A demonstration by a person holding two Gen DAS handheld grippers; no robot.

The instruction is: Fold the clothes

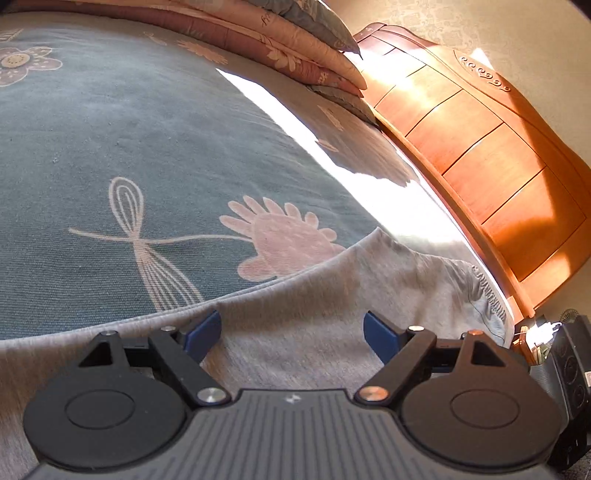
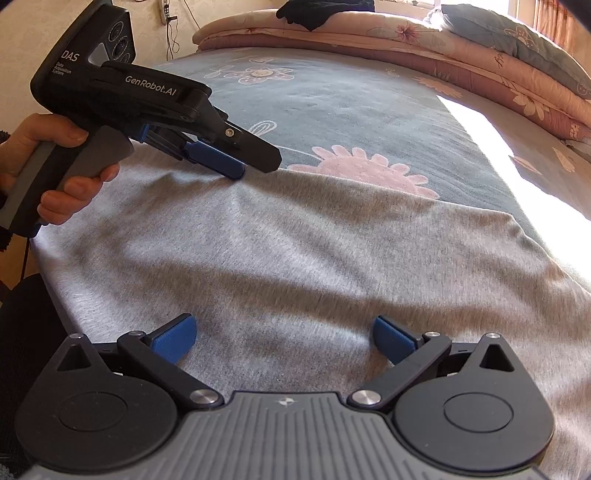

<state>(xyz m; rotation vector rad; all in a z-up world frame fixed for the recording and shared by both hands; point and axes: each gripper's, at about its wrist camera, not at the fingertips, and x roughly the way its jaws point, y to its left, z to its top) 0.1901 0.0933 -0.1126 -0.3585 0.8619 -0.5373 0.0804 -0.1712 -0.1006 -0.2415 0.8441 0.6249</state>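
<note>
A grey garment [image 1: 314, 295] lies spread flat on the blue-green flowered bedspread [image 1: 129, 147]. My left gripper [image 1: 291, 332] hovers open over the cloth near its far edge, with only flat fabric below the blue pads [image 1: 205, 334]. In the right wrist view the same left gripper [image 2: 255, 164] comes in from the upper left, held by a hand [image 2: 48, 166], its tips low at the far edge of the grey garment [image 2: 295, 251]. My right gripper [image 2: 284, 338] stands open above the garment's near part, and nothing is pinched between its pads [image 2: 177, 338].
Folded pink and grey quilts [image 2: 480, 62] are stacked along the far side of the bed, with a dark item [image 2: 317, 13] on top. A wooden headboard [image 1: 480, 147] bounds the bed. A bright sunlit strip [image 1: 369, 177] crosses the bedspread [image 2: 332, 103].
</note>
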